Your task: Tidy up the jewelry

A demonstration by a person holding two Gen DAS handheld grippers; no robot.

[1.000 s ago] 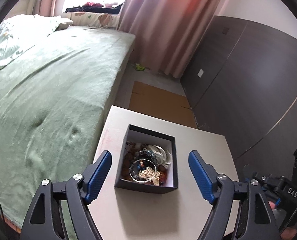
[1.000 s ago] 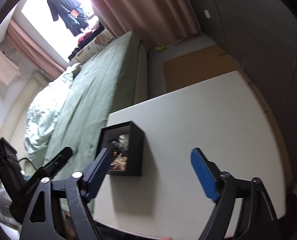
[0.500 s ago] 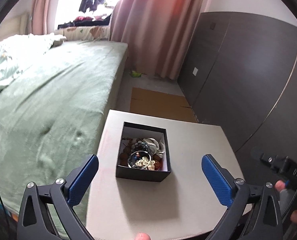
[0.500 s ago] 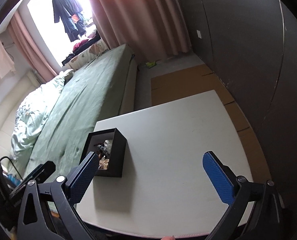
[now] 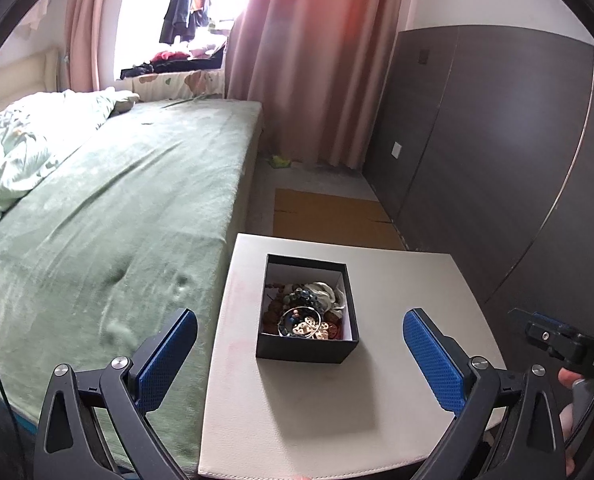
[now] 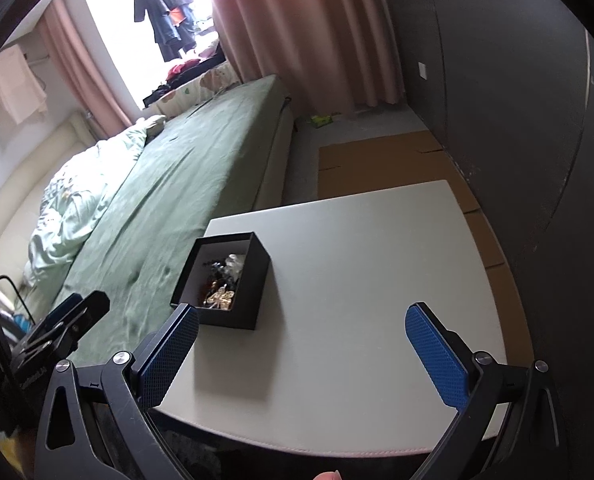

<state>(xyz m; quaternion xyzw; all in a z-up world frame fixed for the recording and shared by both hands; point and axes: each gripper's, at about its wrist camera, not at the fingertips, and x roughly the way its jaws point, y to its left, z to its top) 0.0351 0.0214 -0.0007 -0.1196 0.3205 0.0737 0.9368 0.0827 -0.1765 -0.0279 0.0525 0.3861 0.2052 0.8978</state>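
Note:
A black open box [image 5: 305, 350] full of tangled jewelry [image 5: 305, 316] (beads, bangles, gold pieces) sits on a small white table [image 5: 397, 280]. My left gripper [image 5: 300, 322] hovers in front of and above the box, its jaws wide open and holding nothing. In the right wrist view the same box [image 6: 253, 276] lies left of centre on the table [image 6: 377, 260]. My right gripper [image 6: 301, 316] is open over the bare tabletop to the right of the box, with nothing between its blue pads [image 6: 437, 360].
A bed with a green sheet [image 5: 109, 220] borders the table's left side. A dark wardrobe [image 5: 497, 160] stands to the right, pink curtains [image 5: 317, 60] behind. Flat cardboard [image 5: 329, 216] lies on the floor beyond the table. The other gripper's body shows at each view's edge.
Both grippers have opened wider and drawn back and upward from the box, which now looks smaller. Both views have rolled closer to level.

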